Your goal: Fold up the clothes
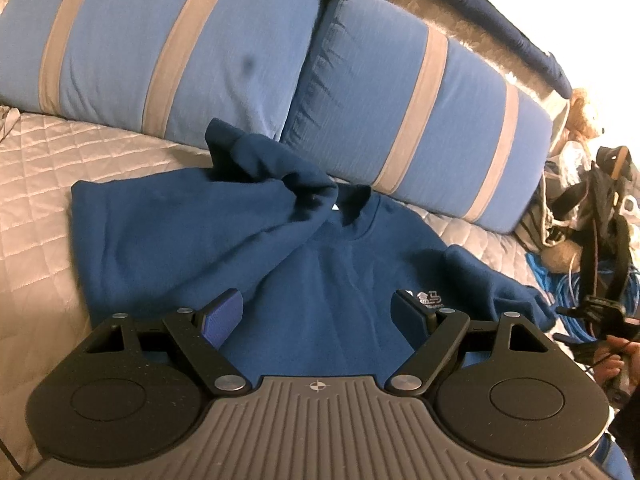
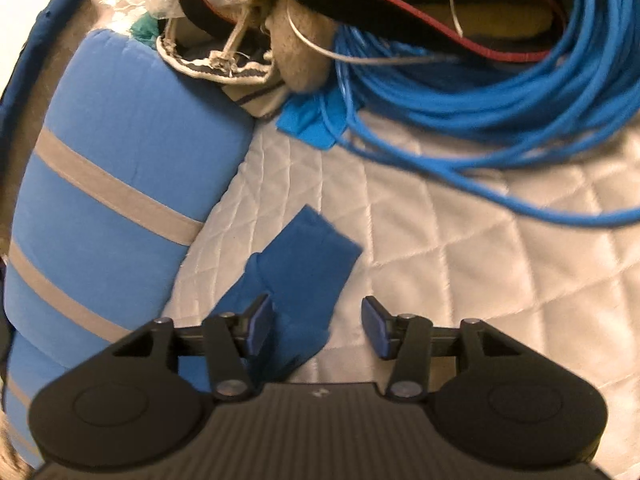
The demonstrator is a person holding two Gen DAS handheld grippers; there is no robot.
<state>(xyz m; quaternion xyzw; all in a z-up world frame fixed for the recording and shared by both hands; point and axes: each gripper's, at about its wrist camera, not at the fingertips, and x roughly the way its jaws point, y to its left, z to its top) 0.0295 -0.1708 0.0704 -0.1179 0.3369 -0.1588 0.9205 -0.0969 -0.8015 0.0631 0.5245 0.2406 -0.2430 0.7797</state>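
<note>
Two handheld grippers are seen over a bed covered with a pale quilted bedspread (image 1: 44, 168). In the left wrist view, a navy blue sweatshirt (image 1: 328, 280) is spread front-up on the bedspread, its collar turned toward two blue bolster cushions with grey stripes (image 1: 168, 40) that are propped along the far edge of the bed. One sleeve is folded in across the chest and lies bunched near the collar; the other sleeve is stretched out toward the bed's right side. A small white printed logo is visible on the chest. The left gripper (image 1: 319, 312) is held above the lower part of the sweatshirt, its blue-padded fingers set wide apart with nothing clamped between them; whether the pads touch the fabric cannot be told.

In the right wrist view, the cuff end of the outstretched sleeve (image 2: 308, 256) lies flat on the bedspread, just beside the end of a striped cushion. The right gripper (image 2: 318, 326) is parted, and the sleeve runs between its fingers, close against the left pad, without being pinched. A coil of bright blue cable (image 2: 480, 92) is heaped toward the bed's far right corner, well apart from the cuff, beside a pile of bags and straps (image 2: 248, 48).
</note>
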